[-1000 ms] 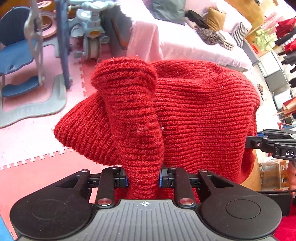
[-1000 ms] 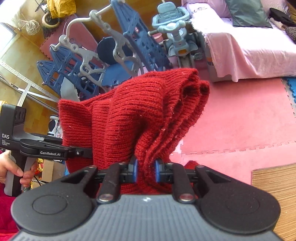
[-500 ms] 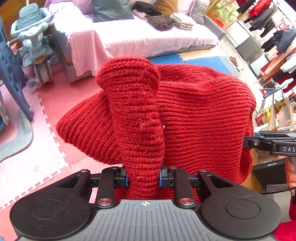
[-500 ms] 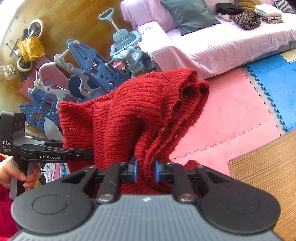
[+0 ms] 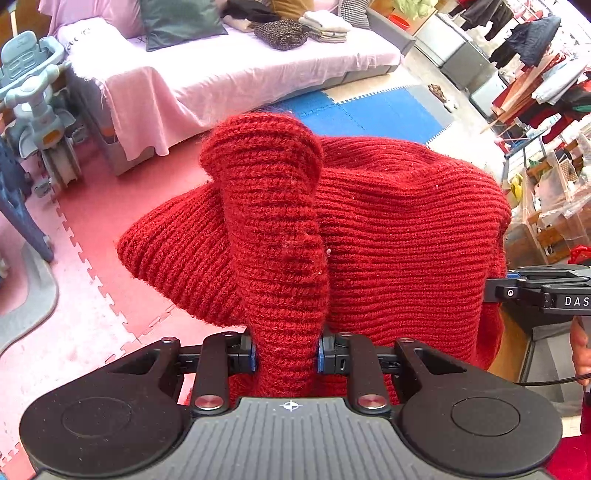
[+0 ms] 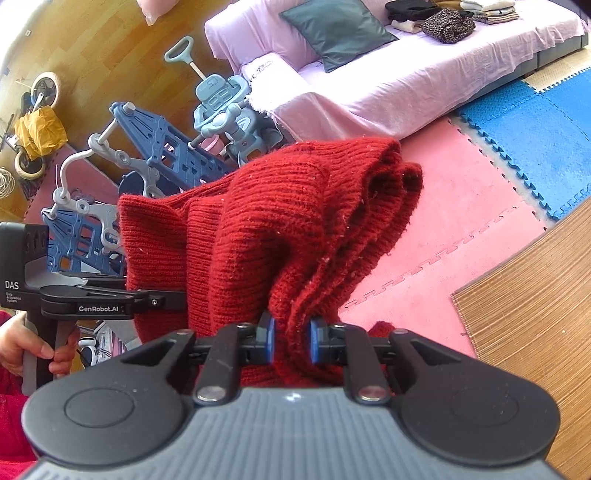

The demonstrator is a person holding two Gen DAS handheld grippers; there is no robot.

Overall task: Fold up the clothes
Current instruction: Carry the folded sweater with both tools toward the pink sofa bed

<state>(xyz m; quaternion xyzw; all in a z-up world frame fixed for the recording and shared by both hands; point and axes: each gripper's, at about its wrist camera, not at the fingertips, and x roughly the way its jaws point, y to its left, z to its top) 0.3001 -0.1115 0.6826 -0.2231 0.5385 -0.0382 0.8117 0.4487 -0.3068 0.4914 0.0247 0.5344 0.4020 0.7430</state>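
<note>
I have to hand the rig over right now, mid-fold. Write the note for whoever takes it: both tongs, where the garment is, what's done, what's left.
Left tongs: shut on a bunched fold of the red knit sweater.
Right tongs: shut on several gathered layers of the same sweater.
Sweater: lifted off every surface, slung between the two tongs above the pink foam mat; a woven mat lies at the right.
Done: garment picked up at two points, already doubled over in layers.
Left: lay it flat, finish the fold. A folded pile sits on the pink-covered sofa, likely the destination.
</note>
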